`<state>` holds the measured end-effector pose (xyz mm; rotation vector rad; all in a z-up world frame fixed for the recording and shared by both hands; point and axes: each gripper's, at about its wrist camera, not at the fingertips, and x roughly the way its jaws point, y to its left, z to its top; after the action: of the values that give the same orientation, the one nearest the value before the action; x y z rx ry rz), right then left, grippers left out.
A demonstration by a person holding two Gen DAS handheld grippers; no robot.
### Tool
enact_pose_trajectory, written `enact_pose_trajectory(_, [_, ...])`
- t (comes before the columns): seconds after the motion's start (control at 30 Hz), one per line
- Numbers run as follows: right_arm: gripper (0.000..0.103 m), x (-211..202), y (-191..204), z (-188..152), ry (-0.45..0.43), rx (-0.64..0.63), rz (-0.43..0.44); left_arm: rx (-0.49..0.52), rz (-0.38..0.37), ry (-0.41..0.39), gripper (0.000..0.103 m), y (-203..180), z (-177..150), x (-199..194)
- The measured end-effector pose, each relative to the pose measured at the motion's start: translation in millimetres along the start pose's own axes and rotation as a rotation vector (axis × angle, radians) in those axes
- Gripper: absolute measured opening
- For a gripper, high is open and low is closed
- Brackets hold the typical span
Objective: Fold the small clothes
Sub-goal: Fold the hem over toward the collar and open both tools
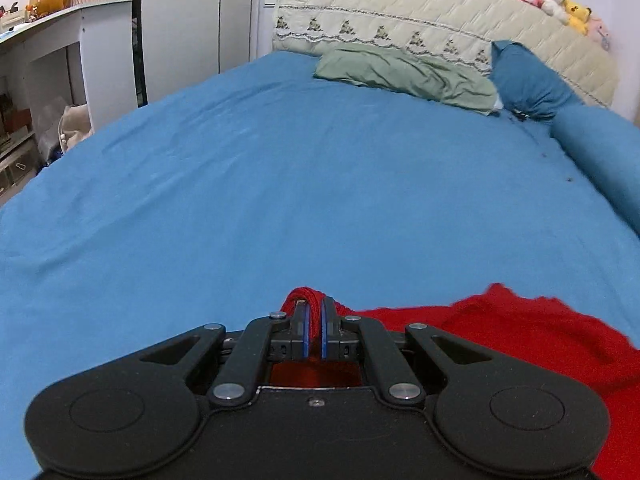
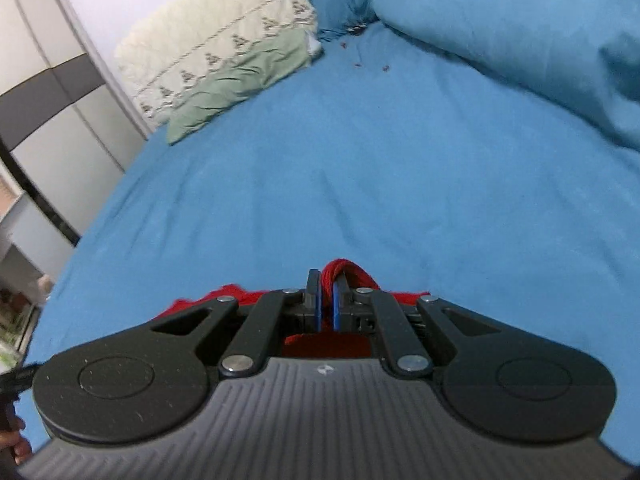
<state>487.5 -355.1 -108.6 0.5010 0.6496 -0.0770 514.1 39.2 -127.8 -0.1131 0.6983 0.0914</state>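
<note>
Red knitted soft garment (image 1: 520, 336) | lies low on the blue bed sheet (image 1: 280, 184) | an edge is pinched tight by left gripper (image 1: 314, 322) and by right gripper (image 2: 327, 298) | judged light, floppy, stretchy | best held at corners.

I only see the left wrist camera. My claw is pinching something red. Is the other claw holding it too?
Observer: Yes, the right claw is shut on the red knit garment too.
Operator: Is there red stuff beside it?
Observer: A little red shows on both sides of that claw.
Operator: What is up ahead?
Observer: A big blue duvet lies bunched on the blue bed sheet, much closer than in your view.
</note>
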Motion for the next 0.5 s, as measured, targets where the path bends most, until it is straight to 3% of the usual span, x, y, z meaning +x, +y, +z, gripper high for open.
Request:
enact_pose_trajectory(0.1, [0.02, 21, -10, 4, -0.012, 0.037, 0.004, 0.002, 0.01, 0.001, 0.005, 1, 3, 15])
enact_pose_trajectory(0.17, [0.022, 33, -9, 3, 0.001, 0.007, -0.005, 0.014, 0.018, -0.003, 0.014, 0, 8, 21])
enact_pose_trajectory(0.2, [0.023, 36, -8, 0, 0.014, -0.004, -0.016, 0.013, 0.026, -0.012, 0.023, 0, 8, 18])
enact_pose_trajectory(0.23, [0.029, 37, -8, -1, 0.018, 0.0, -0.019, 0.013, 0.036, -0.027, 0.047, -4, 7, 13])
enact_pose_trajectory(0.3, [0.062, 28, -8, -6, -0.002, -0.003, 0.005, 0.037, 0.04, -0.068, 0.071, -6, 4, -5])
enact_pose_trajectory(0.33, [0.091, 20, -3, -10, -0.034, -0.031, 0.012, 0.06, 0.039, -0.095, 0.071, -6, -2, -19])
enact_pose_trajectory(0.37, [0.103, 8, 2, -16, -0.073, -0.072, 0.012, 0.081, 0.023, -0.103, 0.072, -8, -8, -30])
enact_pose_trajectory(0.43, [0.103, -10, 15, -34, -0.121, -0.194, 0.046, 0.117, -0.059, -0.072, 0.076, -11, -24, -45])
enact_pose_trajectory(0.5, [0.103, -15, 25, -52, -0.063, -0.266, 0.063, 0.138, -0.128, 0.001, 0.077, -14, -42, -46])
